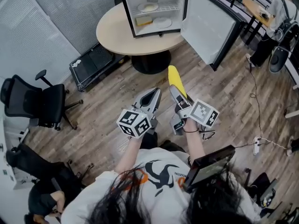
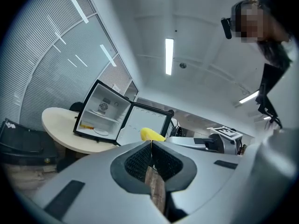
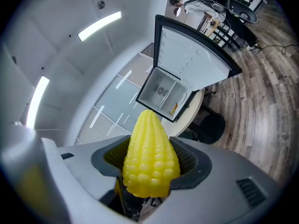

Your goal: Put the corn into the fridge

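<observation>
Right gripper view: the right gripper (image 3: 150, 171) has its jaws spread wide and pressed on either side of the corn (image 3: 149, 143). The corn stands out past the pads, its tapered tip pointing toward the fridge (image 3: 154, 90). It is held in the air, well apart from the fridge.

In the left gripper view the left gripper (image 2: 151, 143) has its jaws closed together with nothing between them (only a thin seam shows where the pads meet).

In the head view the two grippers sit side by side in front of the person (image 1: 159, 181), both aimed at the round table (image 1: 114, 31) ahead. The fridge stands on that table with its door (image 1: 205, 24) swung wide open to the right. Inside, a plate (image 1: 148, 7) lies on the shelf (image 1: 174, 6), and a yellow item (image 1: 144, 20) and a second plate (image 1: 163, 22) lie on the bottom. A chair (image 1: 39, 101) stands on the wood floor (image 1: 224, 101) at the left, well apart from the table.
</observation>
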A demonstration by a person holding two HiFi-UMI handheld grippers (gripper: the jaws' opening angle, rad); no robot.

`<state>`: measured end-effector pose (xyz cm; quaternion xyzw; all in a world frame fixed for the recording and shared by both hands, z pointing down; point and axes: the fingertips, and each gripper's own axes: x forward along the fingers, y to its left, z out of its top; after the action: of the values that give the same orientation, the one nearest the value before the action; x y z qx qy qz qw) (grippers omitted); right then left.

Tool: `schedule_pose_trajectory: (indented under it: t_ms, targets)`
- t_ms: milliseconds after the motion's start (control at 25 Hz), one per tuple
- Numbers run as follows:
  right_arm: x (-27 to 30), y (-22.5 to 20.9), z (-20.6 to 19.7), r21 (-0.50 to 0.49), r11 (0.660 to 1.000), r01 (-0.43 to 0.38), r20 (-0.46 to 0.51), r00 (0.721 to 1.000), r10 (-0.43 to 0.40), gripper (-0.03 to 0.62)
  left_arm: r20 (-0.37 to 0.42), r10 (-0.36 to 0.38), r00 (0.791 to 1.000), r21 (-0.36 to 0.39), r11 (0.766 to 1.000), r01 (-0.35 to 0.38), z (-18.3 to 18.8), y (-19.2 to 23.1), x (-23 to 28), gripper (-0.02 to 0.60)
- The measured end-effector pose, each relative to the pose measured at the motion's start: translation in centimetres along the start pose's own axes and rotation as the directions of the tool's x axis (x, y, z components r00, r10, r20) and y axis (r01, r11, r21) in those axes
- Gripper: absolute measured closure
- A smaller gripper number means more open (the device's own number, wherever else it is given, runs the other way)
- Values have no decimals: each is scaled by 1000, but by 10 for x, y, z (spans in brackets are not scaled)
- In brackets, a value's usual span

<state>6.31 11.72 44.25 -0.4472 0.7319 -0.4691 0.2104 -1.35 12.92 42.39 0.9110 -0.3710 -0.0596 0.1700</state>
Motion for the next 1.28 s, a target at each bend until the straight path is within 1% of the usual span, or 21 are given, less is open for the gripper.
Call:
schedule_pose_trajectory:
  t_ms: [280, 520, 880, 1120, 1280]
  targets:
    - [1, -10, -4, -12, 1000, 18, -32, 999, -18, 335, -7, 15, 1000, -1, 1000, -15, -5, -1, 0, 570]
    - [1, -16, 2, -30, 999, 27, -41, 999, -28, 335, -8, 8, 1000, 19, 1000, -8, -5, -5, 8, 570]
    - [10, -27, 22, -44, 998, 40, -32, 999, -41, 335, -10, 0, 1000, -1, 1000, 0, -2, 3, 33, 570]
    - [29, -37, 36, -32, 998, 53, -28, 998, -54, 335, -21, -10, 1000, -3, 1000, 10, -1, 15, 49, 570]
    - [51, -42, 42, 6, 999, 51, -28, 998, -51, 335, -17, -19, 1000, -4, 1000, 19, 4, 32, 61, 569]
